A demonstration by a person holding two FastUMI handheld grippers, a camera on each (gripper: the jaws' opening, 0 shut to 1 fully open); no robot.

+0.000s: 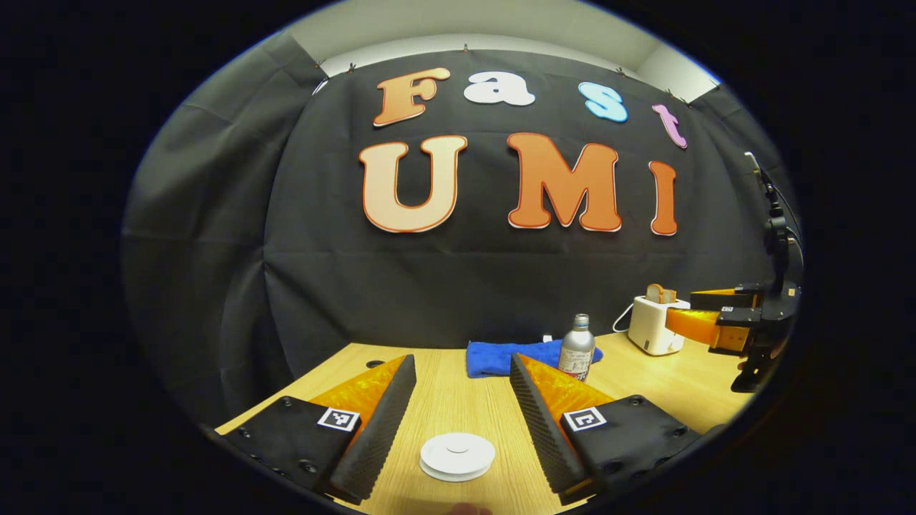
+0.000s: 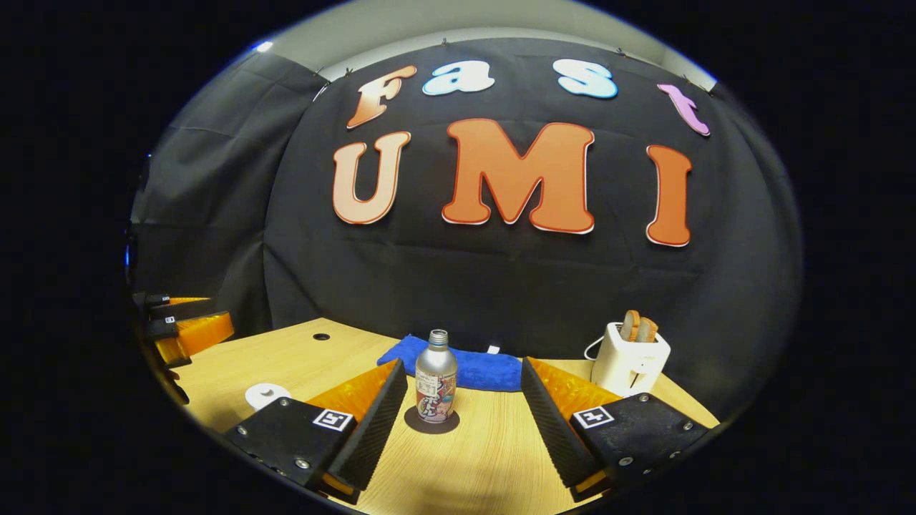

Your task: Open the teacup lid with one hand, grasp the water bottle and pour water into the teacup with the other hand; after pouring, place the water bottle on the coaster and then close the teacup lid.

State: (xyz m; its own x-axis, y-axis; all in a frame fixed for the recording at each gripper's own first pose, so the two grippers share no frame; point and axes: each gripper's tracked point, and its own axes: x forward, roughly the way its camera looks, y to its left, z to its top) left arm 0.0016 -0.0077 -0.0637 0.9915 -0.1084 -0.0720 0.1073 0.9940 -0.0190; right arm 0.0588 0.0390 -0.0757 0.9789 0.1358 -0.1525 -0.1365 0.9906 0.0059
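With both sets of fingers spread wide and nothing between them, the left gripper (image 1: 458, 383) hangs above the white teacup lid (image 1: 457, 455) on the wooden table (image 1: 665, 386), no contact. Right gripper (image 2: 458, 390) frames the water bottle (image 2: 436, 385), apart from it; bottle stands upright on the dark coaster (image 2: 431, 421). Blue cloth (image 2: 469, 368) and toaster (image 2: 630, 357) sit behind.

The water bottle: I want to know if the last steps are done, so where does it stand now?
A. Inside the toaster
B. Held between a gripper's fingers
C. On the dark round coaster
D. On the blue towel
C: in the right gripper view the water bottle stands upright on the dark round coaster, free of the open right gripper.
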